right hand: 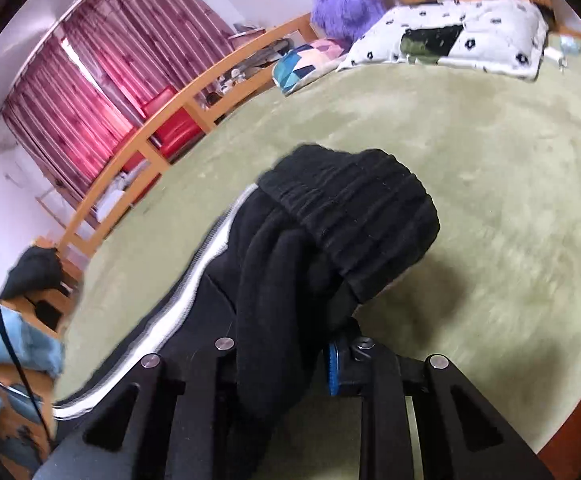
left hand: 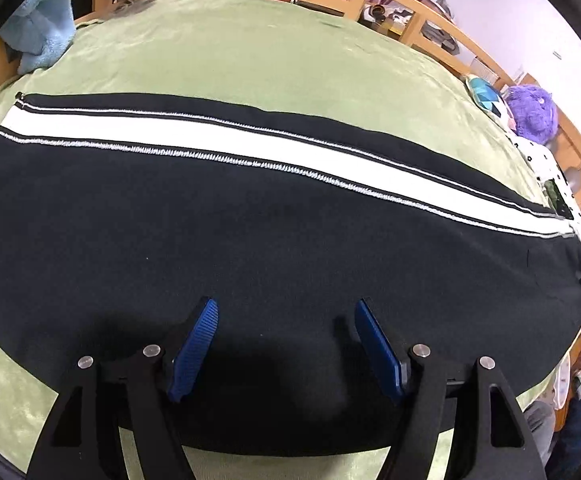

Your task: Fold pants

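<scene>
Left gripper point(left hand: 286, 344): nearest the lens, jaws spread wide with blue pads point(left hand: 194, 350) apart, hovering over the black fabric and gripping nothing.
Right gripper point(right hand: 286, 364): jaws clenched on a bunched fold of the pants just below the ribbed cuff point(right hand: 354, 216), which sticks up above the bed.
Bed point(left hand: 250, 48): green plush cover, wooden rail along the far side.
Pants point(left hand: 274, 236): black with a white side stripe point(left hand: 194, 136), spread flat across the bed in the left view; one end lifted in the right view.
Pillow point(right hand: 462, 40): white with black print, at the head of the bed.
Plush toy point(right hand: 346, 4): purple, just beside the pillow.
</scene>
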### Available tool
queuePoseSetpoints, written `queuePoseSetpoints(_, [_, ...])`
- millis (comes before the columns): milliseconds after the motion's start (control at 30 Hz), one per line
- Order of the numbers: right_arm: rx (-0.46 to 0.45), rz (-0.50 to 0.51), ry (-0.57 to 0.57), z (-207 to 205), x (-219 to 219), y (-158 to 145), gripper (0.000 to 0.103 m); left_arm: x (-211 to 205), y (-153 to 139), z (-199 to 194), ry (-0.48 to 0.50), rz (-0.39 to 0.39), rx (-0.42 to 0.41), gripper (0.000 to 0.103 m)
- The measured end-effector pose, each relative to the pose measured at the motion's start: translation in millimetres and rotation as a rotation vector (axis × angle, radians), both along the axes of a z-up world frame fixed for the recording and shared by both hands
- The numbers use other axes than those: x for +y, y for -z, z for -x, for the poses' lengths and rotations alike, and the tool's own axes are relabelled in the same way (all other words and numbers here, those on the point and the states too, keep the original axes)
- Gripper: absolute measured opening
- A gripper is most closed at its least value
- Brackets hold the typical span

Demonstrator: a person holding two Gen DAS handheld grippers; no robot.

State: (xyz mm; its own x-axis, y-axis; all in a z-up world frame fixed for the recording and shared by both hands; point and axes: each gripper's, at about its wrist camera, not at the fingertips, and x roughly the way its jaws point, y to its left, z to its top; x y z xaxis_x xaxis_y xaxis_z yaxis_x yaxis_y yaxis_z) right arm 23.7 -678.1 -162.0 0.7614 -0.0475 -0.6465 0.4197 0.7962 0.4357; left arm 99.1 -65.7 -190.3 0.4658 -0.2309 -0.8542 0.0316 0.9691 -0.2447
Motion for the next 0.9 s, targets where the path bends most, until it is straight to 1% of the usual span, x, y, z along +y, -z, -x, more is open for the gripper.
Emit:
queuePoseSetpoints(33, [0.063, 0.023, -0.002, -6, 2, 12, 0.034, 0, 6, -2, 0.001, -0.014, 0.021, 0.069])
queuePoseSetpoints(67, [0.137, 0.017, 0.004, -9, 2, 27, 0.040, -1, 9, -3, 0.006, -0.036, 0.034, 0.069])
queuePoseSetpoints(100, [0.199, -0.007, 0.013, -9, 1, 42, 0.050, 0, 8, -4, 0.012, -0.052, 0.030, 0.069])
queuePoseSetpoints(133, [0.200, -0.025, 0.016, 1, 2, 48, 0.050, 1, 2, 0, 0.013, -0.070, 0.014, 0.069])
queuePoseSetpoints(167, [0.187, -0.012, 0.019, 11, 3, 45, 0.050, 6, -5, 2, 0.002, -0.077, -0.002, 0.070])
queuePoseSetpoints(233, [0.214, 0.055, 0.051, 26, 10, 30, 0.057, 24, -16, 11, -0.034, -0.063, -0.038, 0.070])
queuePoseSetpoints(300, [0.202, 0.089, 0.084, 43, 17, 16, 0.057, 58, -27, 16, -0.092, -0.036, -0.057, 0.070])
queuePoseSetpoints(367, [0.197, 0.098, 0.094, 58, 27, 2, 0.058, 92, -33, 15, -0.151, -0.013, -0.076, 0.070])
queuePoseSetpoints(400, [0.197, 0.095, 0.093, 62, 33, -2, 0.058, 115, -37, 20, -0.195, 0.000, -0.089, 0.070])
queuePoseSetpoints(467, [0.183, 0.096, 0.091, 71, 54, -13, 0.058, 146, -42, 27, -0.253, 0.006, -0.130, 0.069])
queuePoseSetpoints(533, [0.170, 0.120, 0.097, 71, 79, -22, 0.058, 179, -40, 33, -0.299, 0.015, -0.143, 0.069])
queuePoseSetpoints(633, [0.174, 0.129, 0.088, 74, 124, -25, 0.058, 223, -32, 42, -0.362, 0.080, -0.129, 0.068])
queuePoseSetpoints(667, [0.192, 0.123, 0.075, 71, 142, -24, 0.058, 235, -27, 44, -0.381, 0.096, -0.121, 0.068])
queuePoseSetpoints(767, [0.242, 0.129, 0.039, 53, 173, -18, 0.057, 261, -10, 47, -0.453, 0.129, -0.101, 0.066])
queuePoseSetpoints(833, [0.256, 0.146, 0.011, 41, 201, -20, 0.054, 279, 1, 46, -0.504, 0.149, -0.088, 0.064])
queuePoseSetpoints(900, [0.261, 0.159, -0.015, 32, 222, -22, 0.053, 294, 10, 47, -0.538, 0.170, -0.076, 0.056])
